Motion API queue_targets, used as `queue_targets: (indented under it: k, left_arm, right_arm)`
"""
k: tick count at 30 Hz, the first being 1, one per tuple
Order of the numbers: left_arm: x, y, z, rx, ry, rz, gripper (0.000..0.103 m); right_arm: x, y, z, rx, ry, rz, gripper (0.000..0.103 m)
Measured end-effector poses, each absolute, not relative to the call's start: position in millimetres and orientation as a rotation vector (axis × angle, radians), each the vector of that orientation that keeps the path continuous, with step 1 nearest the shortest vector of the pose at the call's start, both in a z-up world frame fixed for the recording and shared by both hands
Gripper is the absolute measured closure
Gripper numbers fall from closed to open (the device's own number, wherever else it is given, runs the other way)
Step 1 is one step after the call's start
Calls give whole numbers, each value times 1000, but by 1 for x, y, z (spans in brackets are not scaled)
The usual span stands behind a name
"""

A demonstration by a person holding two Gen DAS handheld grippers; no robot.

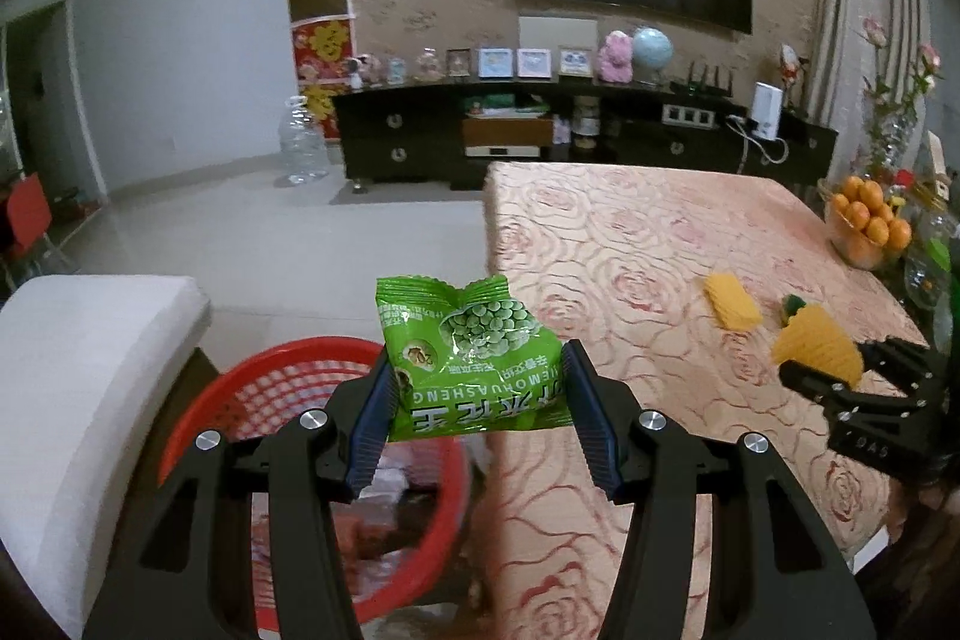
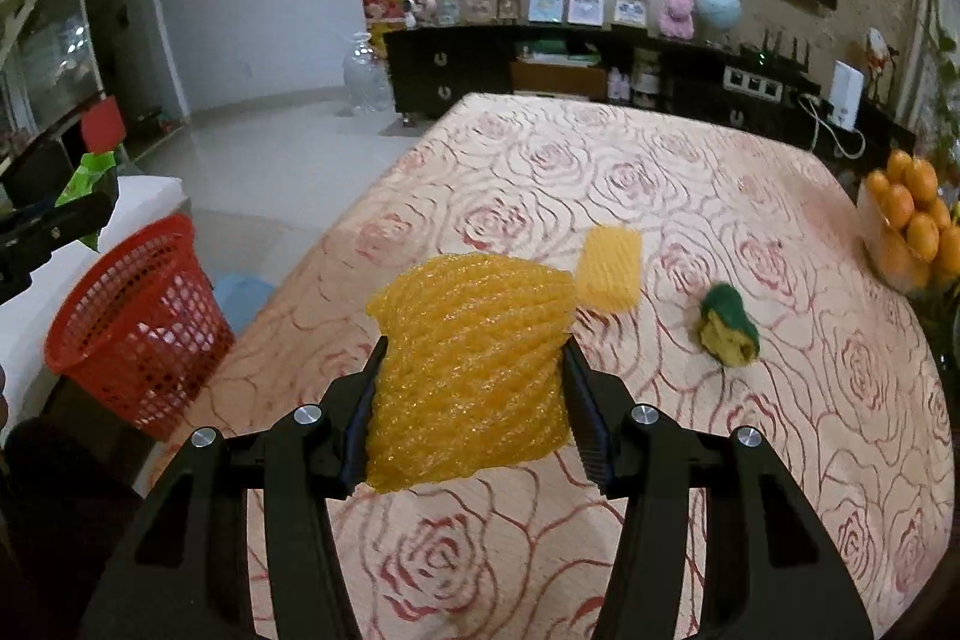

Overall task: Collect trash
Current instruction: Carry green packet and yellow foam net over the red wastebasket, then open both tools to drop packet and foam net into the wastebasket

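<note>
1. Trash in hand comes first: a green snack packet (image 1: 474,358), crinkled and printed with green peas, sits at the centre of the left wrist view, pinched at its two sides by the fingers of the left gripper (image 1: 477,415).
2. The packet hangs above the near rim of a red mesh basket (image 1: 198,436) at lower left of that view, beside the table edge; it is not yet dropped in.
3. A yellow foam fruit net (image 2: 471,376), ribbed, springy-looking and slightly squashed, fills the centre of the right wrist view, with the fingers of the right gripper (image 2: 471,403) clamped on its sides.
4. That net is held above the table (image 2: 780,460), which wears a rose-patterned cloth, well apart from the basket at left of the right wrist view.
5. Two pieces remain on the cloth: a flat yellow net (image 2: 609,268) just beyond the held one, and a green-and-yellow scrap (image 2: 729,322) to its right, nearer the bowl of oranges (image 2: 912,220) at the right edge.
6. Something pale lies inside the basket already, though I cannot tell what it is.
7. My judgement: the task is partway along, with two items gripped and awaiting the basket, and two more still to fetch.
</note>
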State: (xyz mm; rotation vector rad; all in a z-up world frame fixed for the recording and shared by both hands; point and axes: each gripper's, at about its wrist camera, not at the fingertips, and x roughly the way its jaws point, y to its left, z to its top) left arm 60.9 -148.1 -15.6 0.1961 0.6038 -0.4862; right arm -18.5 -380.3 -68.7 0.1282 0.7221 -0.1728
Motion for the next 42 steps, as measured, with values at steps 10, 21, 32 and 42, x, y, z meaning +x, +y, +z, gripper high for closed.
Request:
queue_targets:
  k: [10,21,32,42]
  left_arm:
    - [85,-92,-7,183,601,-375,51]
    - [110,-49,-28,180,680,-313,51]
    - [127,-28,-54,204,755,-315,50]
    - [136,-11,-64,155,788,-301,34]
  right_arm:
    - [13,-337,-43,90,704,-80,51]
    - [60,-263,-31,34,713,76,51]
    - [102,-198,-48,4,790,193,51]
    - [114,-170,-55,-13,819,242,37]
